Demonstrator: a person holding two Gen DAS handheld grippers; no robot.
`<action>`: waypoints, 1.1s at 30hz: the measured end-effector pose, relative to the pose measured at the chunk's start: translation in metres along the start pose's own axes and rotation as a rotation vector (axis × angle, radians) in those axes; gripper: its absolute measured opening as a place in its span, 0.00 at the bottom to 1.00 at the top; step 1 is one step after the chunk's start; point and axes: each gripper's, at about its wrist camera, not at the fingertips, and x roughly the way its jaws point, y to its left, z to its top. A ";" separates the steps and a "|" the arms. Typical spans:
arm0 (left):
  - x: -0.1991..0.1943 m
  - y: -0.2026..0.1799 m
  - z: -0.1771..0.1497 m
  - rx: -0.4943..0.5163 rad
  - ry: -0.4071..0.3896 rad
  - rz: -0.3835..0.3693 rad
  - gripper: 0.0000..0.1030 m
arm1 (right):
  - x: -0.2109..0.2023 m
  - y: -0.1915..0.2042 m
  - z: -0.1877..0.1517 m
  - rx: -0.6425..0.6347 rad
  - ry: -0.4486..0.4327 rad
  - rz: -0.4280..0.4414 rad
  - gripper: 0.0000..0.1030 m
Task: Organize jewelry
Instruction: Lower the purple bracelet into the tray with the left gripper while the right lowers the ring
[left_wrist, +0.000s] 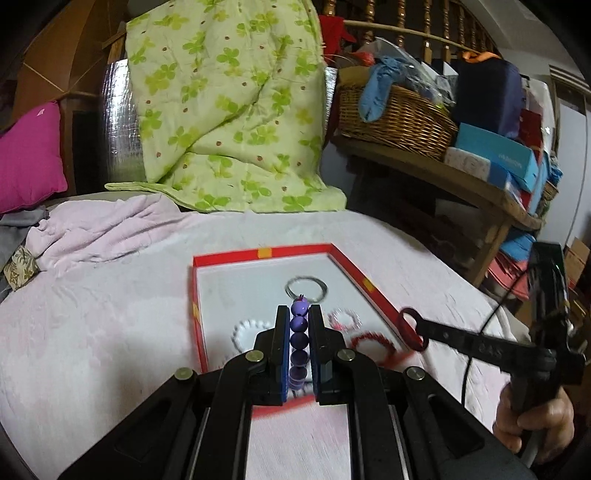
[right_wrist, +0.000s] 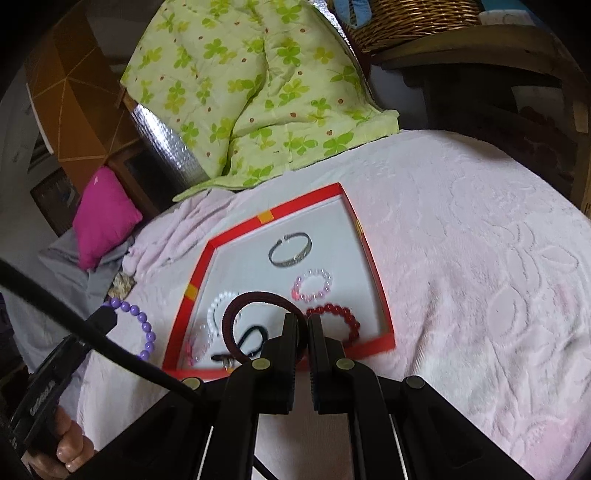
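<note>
Left wrist view: the left gripper (left_wrist: 299, 325) pinches the purple bead bracelet (left_wrist: 298, 341) edgewise, over the red tray's (left_wrist: 229, 257) near edge, probably for dropping in.

Right wrist view: the right gripper (right_wrist: 303, 325) clamps the dark red band (right_wrist: 236, 310), jaws nearly closed, over the tray's near edge, the band hanging inside.

Raised characters, seemingly "6A5" or "GAS", on the black finger of the right gripper (left_wrist: 415, 325), seen from the left wrist and not surely legible. Pale lettering along the black body of the left gripper (right_wrist: 107, 317), at the lower left edge of the right wrist view, too blurred to read. Faint white print on the blue box (left_wrist: 498, 151) on the wooden shelf (left_wrist: 436, 173), unreadable.
</note>
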 end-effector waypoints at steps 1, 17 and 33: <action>0.004 0.002 0.003 -0.002 -0.001 0.006 0.10 | 0.004 0.001 0.003 0.012 0.000 0.008 0.06; 0.087 0.047 0.040 -0.027 0.057 -0.013 0.10 | 0.088 0.043 0.028 0.000 0.081 0.031 0.06; 0.106 0.053 0.030 0.014 0.113 0.072 0.10 | 0.120 0.050 0.021 -0.009 0.144 0.006 0.06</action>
